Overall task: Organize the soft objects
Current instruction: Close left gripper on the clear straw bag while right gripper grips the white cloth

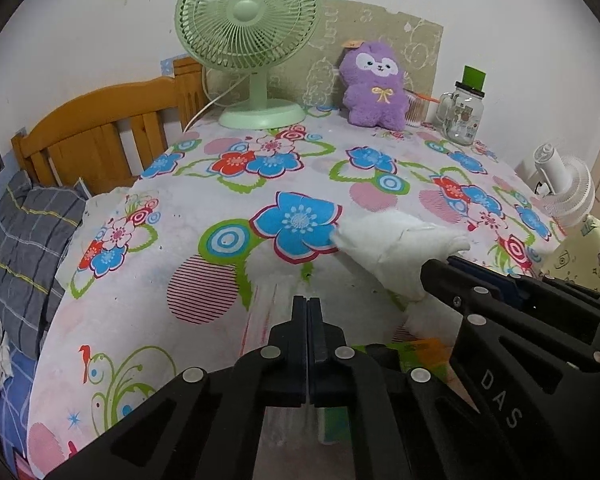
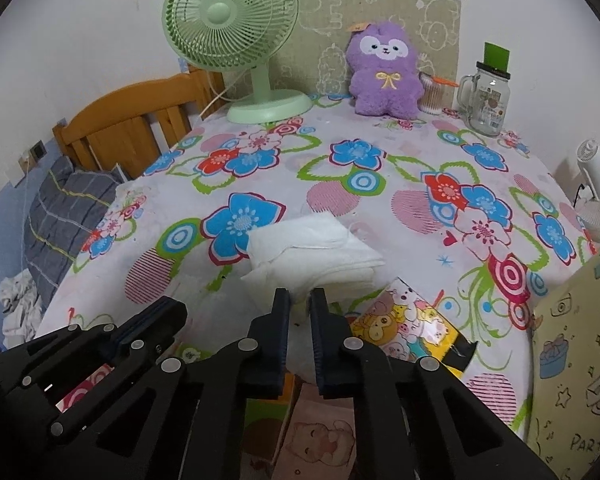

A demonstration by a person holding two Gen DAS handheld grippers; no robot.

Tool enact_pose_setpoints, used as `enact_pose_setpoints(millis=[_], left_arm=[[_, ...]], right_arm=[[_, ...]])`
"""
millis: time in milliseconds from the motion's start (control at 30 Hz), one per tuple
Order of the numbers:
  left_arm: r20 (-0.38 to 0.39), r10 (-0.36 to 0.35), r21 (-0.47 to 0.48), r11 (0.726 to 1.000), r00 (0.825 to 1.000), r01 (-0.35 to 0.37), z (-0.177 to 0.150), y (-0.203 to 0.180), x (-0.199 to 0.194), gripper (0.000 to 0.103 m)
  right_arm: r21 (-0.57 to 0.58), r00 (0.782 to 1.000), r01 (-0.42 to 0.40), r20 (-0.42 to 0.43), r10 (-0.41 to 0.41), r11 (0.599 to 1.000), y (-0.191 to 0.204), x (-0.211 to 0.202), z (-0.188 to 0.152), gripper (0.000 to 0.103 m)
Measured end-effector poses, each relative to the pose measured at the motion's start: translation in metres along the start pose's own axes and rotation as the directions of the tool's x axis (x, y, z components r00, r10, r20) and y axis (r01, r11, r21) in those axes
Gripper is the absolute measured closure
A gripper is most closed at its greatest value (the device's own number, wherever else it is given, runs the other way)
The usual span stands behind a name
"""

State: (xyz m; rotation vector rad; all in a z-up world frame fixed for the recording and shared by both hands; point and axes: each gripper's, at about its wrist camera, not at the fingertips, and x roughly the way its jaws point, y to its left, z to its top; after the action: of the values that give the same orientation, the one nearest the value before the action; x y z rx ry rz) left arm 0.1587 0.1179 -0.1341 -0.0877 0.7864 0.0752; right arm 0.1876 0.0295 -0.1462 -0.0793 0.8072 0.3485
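One white folded cloth point(image 2: 314, 250) lies on the flower-print worktop point(image 2: 400, 168), well in front of the green fan point(image 2: 230, 20) and nearer the viewer than anything else soft. It looks light, limp and layered, so it should drape and unfold if lifted by a single ply; the thicker folded edge nearest the grippers seems the safest place to pinch, taking all layers at once. The right hand-held gripper point(image 2: 300, 300) has its jaws narrowly parted around the near edge of the cloth, apparently pinching it, though contact is partly hidden. The left hand-held gripper point(image 1: 307, 308) has its jaws pressed together with nothing between them, just to the left of the cloth. Count: one cloth, one purple plush toy point(image 2: 384, 76) standing right of the fan, one glass mug point(image 2: 486, 100) farther right, one green fan, two grippers.
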Motion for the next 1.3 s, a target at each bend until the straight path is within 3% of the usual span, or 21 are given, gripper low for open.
enact_pose_setpoints(millis=[567, 667, 767, 867, 967, 1300], left_arm=[[0.07, 0.0, 0.038, 0.999, 0.998, -0.002, 0.003, -0.023, -0.04, 0.103], [0.063, 0.029, 0.014, 0.999, 0.998, -0.03, 0.0, -0.019, -0.04, 0.072], [0.059, 0.04, 0.008, 0.999, 0.997, -0.04, -0.002, -0.016, -0.041, 0.064], [0.051, 0.036, 0.007, 0.999, 0.998, -0.036, -0.004, -0.012, -0.038, 0.063], [0.039, 0.042, -0.001, 0.999, 0.998, -0.042, -0.005, -0.005, -0.032, 0.047], [-0.02, 0.051, -0.042, 0.998, 0.999, -0.051, -0.006, 0.018, -0.004, 0.046]], right_arm=[[0.029, 0.995, 0.012, 0.097, -0.014, 1.0, -0.014, -0.055, -0.007, 0.093], [0.036, 0.996, 0.002, 0.092, -0.005, 0.999, -0.014, -0.056, -0.011, 0.093], [0.033, 0.996, 0.003, 0.094, -0.006, 0.999, -0.011, -0.057, -0.013, 0.093], [0.03, 0.996, 0.007, 0.089, -0.01, 1.0, -0.008, -0.054, -0.013, 0.093], [0.024, 0.997, 0.012, 0.081, -0.014, 1.0, -0.004, -0.049, -0.014, 0.093], [0.007, 0.999, 0.034, 0.043, -0.034, 0.999, 0.007, -0.027, -0.013, 0.094]])
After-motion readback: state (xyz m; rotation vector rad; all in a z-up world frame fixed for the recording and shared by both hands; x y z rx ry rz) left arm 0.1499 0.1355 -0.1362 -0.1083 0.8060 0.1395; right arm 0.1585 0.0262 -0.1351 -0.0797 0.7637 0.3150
